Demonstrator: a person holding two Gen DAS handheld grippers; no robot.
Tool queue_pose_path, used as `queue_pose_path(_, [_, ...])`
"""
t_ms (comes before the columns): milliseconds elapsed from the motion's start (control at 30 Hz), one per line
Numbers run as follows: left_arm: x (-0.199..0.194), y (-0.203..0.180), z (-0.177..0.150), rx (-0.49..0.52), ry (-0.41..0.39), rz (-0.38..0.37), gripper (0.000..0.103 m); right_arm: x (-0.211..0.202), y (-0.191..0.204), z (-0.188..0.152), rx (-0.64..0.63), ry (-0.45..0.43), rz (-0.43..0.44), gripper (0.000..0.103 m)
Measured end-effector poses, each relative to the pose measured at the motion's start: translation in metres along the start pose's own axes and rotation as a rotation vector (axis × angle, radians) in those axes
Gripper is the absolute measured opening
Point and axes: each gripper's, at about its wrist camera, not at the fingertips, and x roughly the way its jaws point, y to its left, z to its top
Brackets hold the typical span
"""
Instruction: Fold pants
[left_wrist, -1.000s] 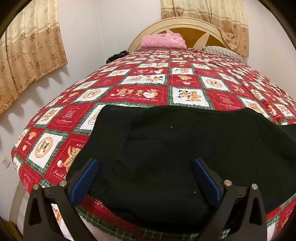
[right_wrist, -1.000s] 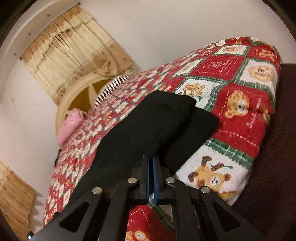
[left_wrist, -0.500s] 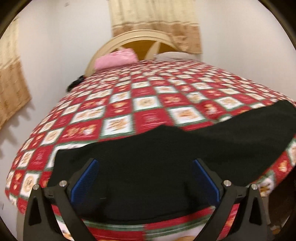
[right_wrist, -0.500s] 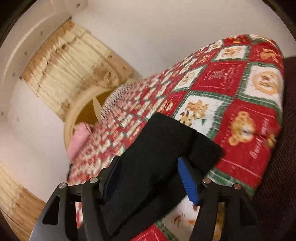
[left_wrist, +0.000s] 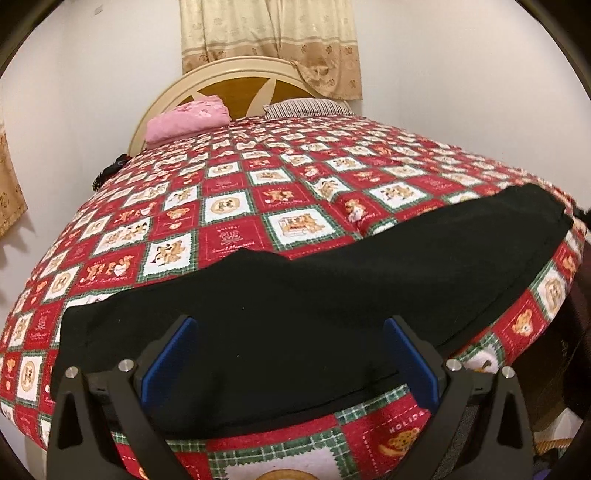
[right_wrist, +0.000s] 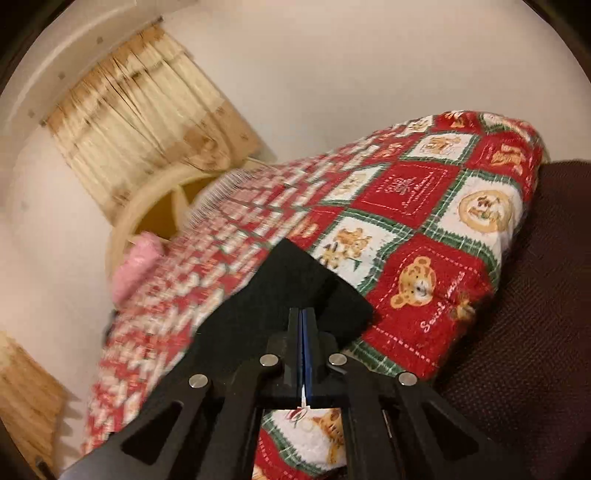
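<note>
Black pants (left_wrist: 332, 273) lie spread across the near edge of the bed, on a red, white and green bear-print quilt (left_wrist: 236, 206). My left gripper (left_wrist: 290, 325) hangs open over the wider end of the pants, its blue pads (left_wrist: 170, 354) well apart with nothing pinched between them. In the right wrist view the leg end of the pants (right_wrist: 295, 280) reaches the bed's corner. My right gripper (right_wrist: 303, 314) is shut with its tips sunk in that black cloth, and a crease runs up from them.
At the head of the bed are a pink folded cloth (left_wrist: 184, 122), a striped pillow (left_wrist: 306, 107), a cream headboard (left_wrist: 236, 74) and a curtain (left_wrist: 269, 33). A dark brown woven surface (right_wrist: 535, 295) stands right beside the bed's corner (right_wrist: 509, 206).
My left gripper swung right and rose over the pants, staying open. My right gripper opened around the leg end, then shut on it again and lifted slightly.
</note>
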Motion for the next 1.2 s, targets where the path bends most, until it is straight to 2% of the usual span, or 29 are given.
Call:
queue_pose_path(133, [0.000, -0.001, 0.001, -0.017, 0.006, -0.004, 0.103, 0.000, 0.001, -0.003, 0.022, -0.002, 0.048, 0.001])
queue_pose_path(167, [0.000, -0.002, 0.001, -0.015, 0.006, -0.004, 0.103, 0.006, 0.008, -0.003, 0.016, 0.012, 0.047, 0.003])
queue_pose_path(200, [0.000, -0.002, 0.001, -0.013, 0.006, -0.004, 0.103, 0.012, 0.011, -0.003, 0.012, 0.023, 0.043, 0.009])
queue_pose_path(233, [-0.001, -0.002, 0.002, -0.013, 0.006, -0.001, 0.103, 0.019, 0.012, -0.004, 0.017, 0.034, 0.043, 0.017])
queue_pose_path(300, [-0.002, -0.001, 0.001, -0.010, 0.006, 0.000, 0.103, 0.027, 0.012, -0.007, 0.038, 0.035, 0.050, 0.064])
queue_pose_path(333, [-0.002, -0.001, 0.001, -0.009, 0.006, 0.002, 0.103, 0.030, 0.012, -0.009, 0.049, 0.026, 0.044, 0.068])
queue_pose_path(433, [-0.001, 0.002, -0.001, -0.013, 0.013, 0.010, 0.103, 0.036, 0.016, -0.011, 0.032, -0.007, 0.017, 0.067])
queue_pose_path(467, [0.000, 0.003, -0.001, -0.018, 0.018, 0.012, 0.103, 0.039, 0.018, -0.010, 0.028, -0.010, 0.011, 0.060])
queue_pose_path(500, [0.001, 0.004, -0.001, -0.023, 0.022, 0.015, 0.103, 0.044, 0.019, -0.008, 0.027, 0.002, 0.007, 0.044])
queue_pose_path(567, [0.003, 0.007, -0.001, -0.047, 0.029, 0.015, 0.103, 0.059, 0.018, -0.005, 0.026, 0.046, -0.016, 0.031])
queue_pose_path(633, [0.002, 0.009, -0.002, -0.066, 0.030, 0.004, 0.103, 0.065, 0.020, -0.001, 0.016, 0.051, -0.048, 0.019])
queue_pose_path(667, [0.001, 0.009, -0.003, -0.069, 0.030, 0.001, 0.103, 0.066, 0.020, 0.001, 0.016, 0.057, -0.055, 0.010])
queue_pose_path(700, [0.001, 0.010, -0.003, -0.070, 0.028, 0.001, 0.103, 0.066, 0.020, 0.002, 0.015, 0.063, -0.060, 0.007])
queue_pose_path(867, [0.002, 0.011, -0.004, -0.065, 0.036, 0.013, 0.103, 0.035, 0.033, 0.002, -0.074, 0.014, -0.060, 0.004])
queue_pose_path(967, [0.003, 0.014, -0.004, -0.088, 0.038, 0.003, 0.103, 0.017, 0.022, 0.001, -0.040, 0.014, -0.050, 0.004])
queue_pose_path(1100, [0.000, 0.012, -0.001, -0.089, 0.031, -0.014, 0.103, 0.027, -0.002, -0.009, 0.001, 0.063, -0.115, 0.003])
queue_pose_path(1133, [-0.002, 0.010, -0.002, -0.078, 0.024, -0.012, 0.103, 0.028, -0.009, -0.011, 0.028, 0.053, -0.092, 0.003])
queue_pose_path(1200, [-0.004, 0.007, -0.001, -0.060, 0.017, -0.005, 0.103, 0.027, -0.007, -0.009, 0.024, 0.040, -0.103, 0.003])
